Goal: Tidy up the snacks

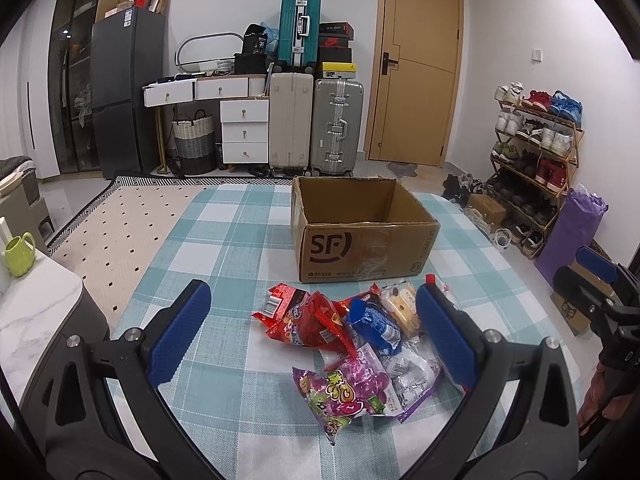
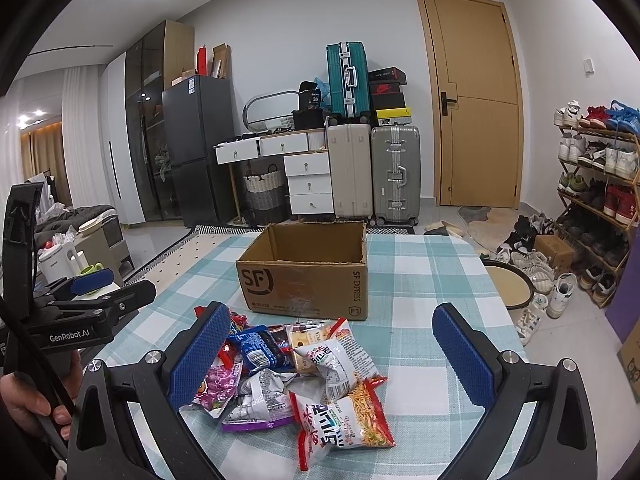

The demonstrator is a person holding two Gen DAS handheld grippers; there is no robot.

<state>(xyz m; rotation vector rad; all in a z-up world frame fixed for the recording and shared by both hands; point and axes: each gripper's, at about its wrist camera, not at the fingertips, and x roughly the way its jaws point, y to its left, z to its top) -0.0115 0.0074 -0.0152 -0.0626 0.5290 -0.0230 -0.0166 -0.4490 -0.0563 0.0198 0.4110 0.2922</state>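
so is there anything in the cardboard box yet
No, the cardboard box shows only bare inner walls in the right wrist view, and the snack packets all lie on the checked tablecloth in front of it.

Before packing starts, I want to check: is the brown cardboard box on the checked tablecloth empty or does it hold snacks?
Empty, as far as visible: the brown cardboard box shows bare inner walls; its floor is hidden.

Snack packets (image 1: 352, 344) piling loose in front of an open cardboard box (image 1: 362, 228).

The box is sitting upright and empty at frame centre; red, blue, purple and white wrappers are overlapping just below it, a noodle packet (image 2: 344, 424) lying nearest.
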